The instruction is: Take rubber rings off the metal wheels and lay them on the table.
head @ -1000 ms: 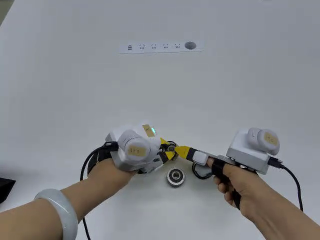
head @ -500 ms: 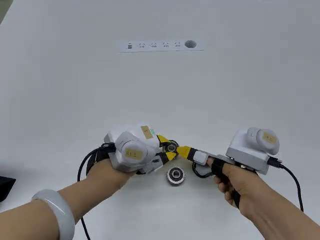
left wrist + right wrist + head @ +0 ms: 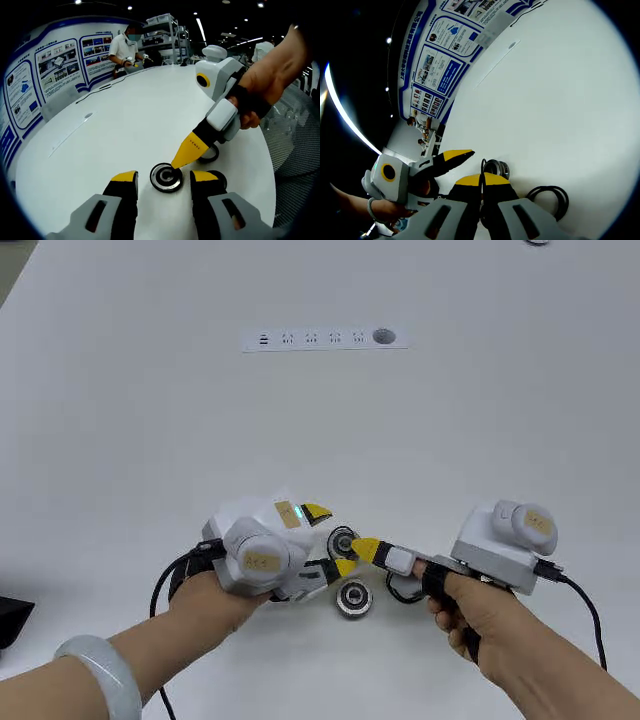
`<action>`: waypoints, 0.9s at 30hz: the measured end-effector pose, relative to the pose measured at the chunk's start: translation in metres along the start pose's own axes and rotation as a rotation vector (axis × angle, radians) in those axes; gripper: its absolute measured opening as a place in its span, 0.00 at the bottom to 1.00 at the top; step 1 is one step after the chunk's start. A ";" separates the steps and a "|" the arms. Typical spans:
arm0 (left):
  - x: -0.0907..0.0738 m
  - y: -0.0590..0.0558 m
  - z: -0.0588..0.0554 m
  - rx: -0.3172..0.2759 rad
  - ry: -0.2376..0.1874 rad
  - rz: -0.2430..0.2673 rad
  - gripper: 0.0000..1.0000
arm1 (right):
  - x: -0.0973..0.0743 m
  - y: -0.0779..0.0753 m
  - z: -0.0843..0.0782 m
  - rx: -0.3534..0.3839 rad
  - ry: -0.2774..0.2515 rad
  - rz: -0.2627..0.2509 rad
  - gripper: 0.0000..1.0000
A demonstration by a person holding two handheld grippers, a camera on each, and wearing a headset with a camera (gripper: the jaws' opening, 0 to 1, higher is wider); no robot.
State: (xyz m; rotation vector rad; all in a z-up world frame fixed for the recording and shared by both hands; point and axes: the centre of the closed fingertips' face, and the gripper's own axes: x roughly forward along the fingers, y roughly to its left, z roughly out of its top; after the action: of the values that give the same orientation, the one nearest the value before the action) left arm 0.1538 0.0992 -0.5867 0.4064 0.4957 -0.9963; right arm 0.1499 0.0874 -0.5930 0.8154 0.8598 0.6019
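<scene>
In the head view the left gripper (image 3: 331, 538) is hovering low over the white table (image 3: 150, 420) with its jaws standing apart. One yellow tip is sitting at eleven o'clock and the other at six o'clock of a small metal wheel (image 3: 343, 540), which is resting on the table between them. The left gripper view is showing a clear gap on each side of this wheel, so neither jaw is touching it.

The right gripper (image 3: 365, 550) is reaching in from four o'clock, its jaws pressed together into a single yellow point that is meeting the wheel's rim. In the right gripper view a thin dark strand is running up from between the closed tips, just beside the wheel. Whether that strand is the wheel's rubber ring being pinched, I cannot tell.

A loose rubber ring (image 3: 403, 588) is lying flat on the table at four o'clock of the wheel, partly under the right gripper's body. A second metal wheel (image 3: 353, 599) is lying at six o'clock of the first, near the left gripper's lower jaw but apart from it.

A white power strip (image 3: 323, 338) is lying well apart at twelve o'clock. In the left gripper view a person (image 3: 127, 45) is standing at the table's far end, at eleven o'clock.
</scene>
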 end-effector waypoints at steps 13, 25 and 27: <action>-0.005 0.002 0.001 -0.031 -0.029 0.018 0.59 | -0.008 0.017 0.003 0.003 -0.021 0.042 0.02; -0.008 -0.002 0.000 -0.055 -0.050 0.009 0.62 | -0.026 0.016 -0.005 0.036 -0.046 0.044 0.02; -0.009 -0.004 0.002 -0.059 -0.059 0.005 0.62 | -0.029 0.016 -0.007 0.039 -0.048 0.042 0.02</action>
State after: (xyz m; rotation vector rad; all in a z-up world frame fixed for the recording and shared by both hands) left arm 0.1469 0.1027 -0.5807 0.3243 0.4690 -0.9834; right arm 0.1267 0.0771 -0.5703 0.8818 0.8146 0.6024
